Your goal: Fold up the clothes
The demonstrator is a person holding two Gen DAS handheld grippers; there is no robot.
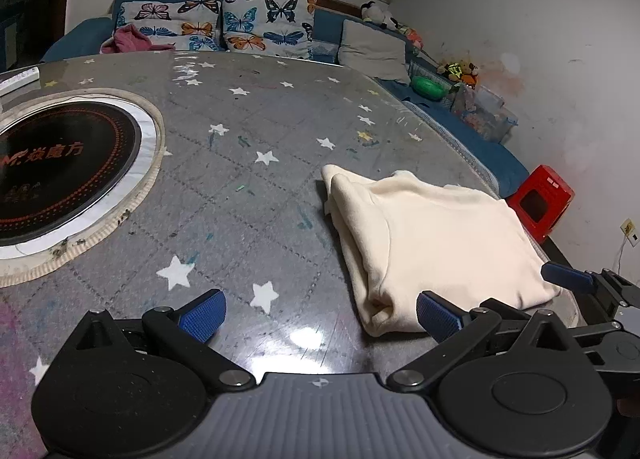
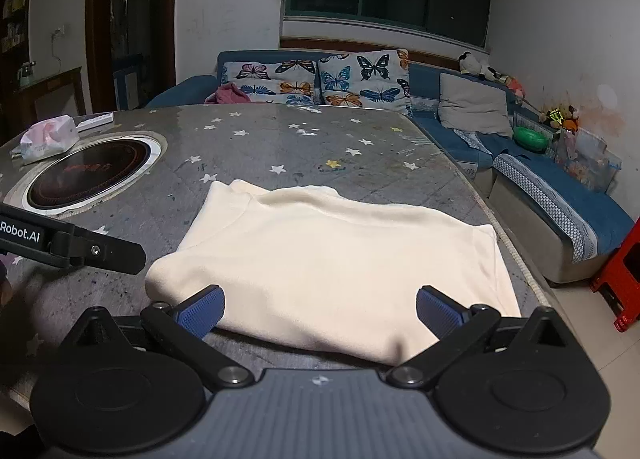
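1. At the near edge of the table [image 2: 360, 147], both sets of tongs stand wide apart with nothing between their blue pads. The right gripper [image 2: 320, 309] hangs over the near hem of the garment; the left gripper [image 1: 320, 313] sits just to that garment's left, above bare tabletop, its right pad close beside the cloth's near corner without gripping it.
2. Just beyond the pads lies the cream top [image 2: 332, 247], folded into a compact, roughly rectangular bundle near the table's right edge. Layered edges show along its left side in the left wrist view.
3. Judging by that tidy shape and both tongs empty, the fold on this piece looks finished or nearly so, with the cloth let go.
4. The next move, I'd guess, calls either for one last halving, with each gripper pinching a near corner and carrying it to the far edge, or for fetching another garment.
5. Farther left, a round black cooktop [image 1: 60, 175] is set into the table, and a tissue pack [image 2: 50, 137] lies beside it.
6. Beyond the table, a pink garment [image 2: 230, 95] lies on the blue sofa [image 2: 460, 139], possibly next in line.
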